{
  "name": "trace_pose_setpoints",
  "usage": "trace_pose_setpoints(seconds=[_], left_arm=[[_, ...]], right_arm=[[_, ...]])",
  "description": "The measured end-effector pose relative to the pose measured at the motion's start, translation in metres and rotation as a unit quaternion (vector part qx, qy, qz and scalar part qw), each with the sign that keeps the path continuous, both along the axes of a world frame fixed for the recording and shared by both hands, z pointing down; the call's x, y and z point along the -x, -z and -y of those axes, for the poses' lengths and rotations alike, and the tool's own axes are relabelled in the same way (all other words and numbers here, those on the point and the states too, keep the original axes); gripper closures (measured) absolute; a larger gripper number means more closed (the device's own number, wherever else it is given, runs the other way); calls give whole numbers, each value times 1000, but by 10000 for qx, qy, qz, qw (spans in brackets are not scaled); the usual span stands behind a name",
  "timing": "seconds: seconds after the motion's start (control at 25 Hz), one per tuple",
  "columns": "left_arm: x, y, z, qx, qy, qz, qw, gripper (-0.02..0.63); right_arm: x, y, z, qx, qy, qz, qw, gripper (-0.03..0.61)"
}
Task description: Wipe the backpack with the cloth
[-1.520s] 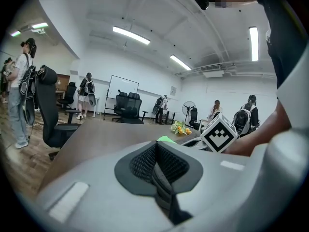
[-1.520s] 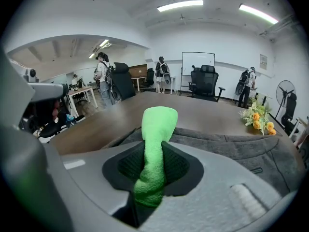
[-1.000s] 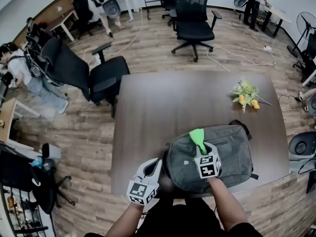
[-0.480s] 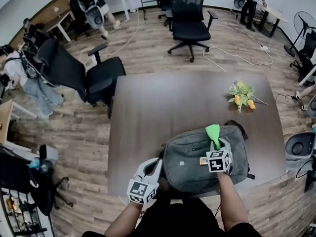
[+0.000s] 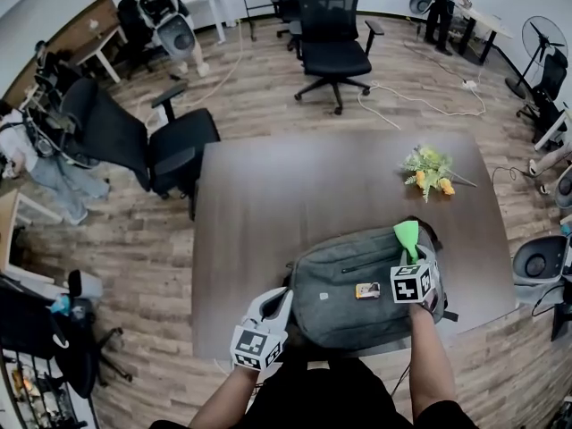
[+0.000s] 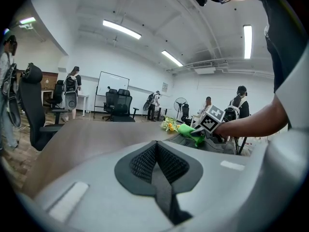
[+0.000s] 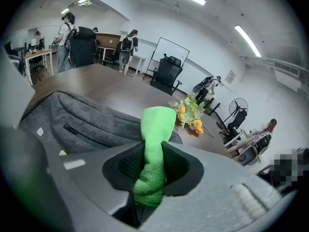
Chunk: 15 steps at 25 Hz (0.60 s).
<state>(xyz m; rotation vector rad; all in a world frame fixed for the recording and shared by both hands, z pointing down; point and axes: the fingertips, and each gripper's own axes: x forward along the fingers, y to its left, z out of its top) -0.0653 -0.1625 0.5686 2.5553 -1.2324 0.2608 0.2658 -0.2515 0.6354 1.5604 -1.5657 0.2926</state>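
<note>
wood floor (image 5: pixel 268 96), dark table (image 5: pixel 295 195), black office chairs (image 5: pixel 332 47).

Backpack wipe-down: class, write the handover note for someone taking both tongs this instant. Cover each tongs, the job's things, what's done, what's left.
Left tongs: shut, empty, beside the backpack at its near left edge.
Right tongs: shut on the green cloth, over the backpack's far right corner.
The backpack lies flat at the near edge of the table.
Done: cloth gripped and at the backpack.
Left: wipe the grey front; how much is already wiped does not show.
</note>
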Motion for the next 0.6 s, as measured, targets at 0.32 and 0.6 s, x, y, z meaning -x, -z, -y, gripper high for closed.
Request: trace_pose_setpoints(seconds=[0.32, 0.6], left_arm=[[0, -11, -6, 65, -17, 35, 10000, 594], [4, -19, -9, 133, 25, 47, 9999, 594]], right_arm=[[-9, 18, -7, -182, -10, -203, 9996, 486], [29, 31, -22, -339, 118, 457, 9983, 486]])
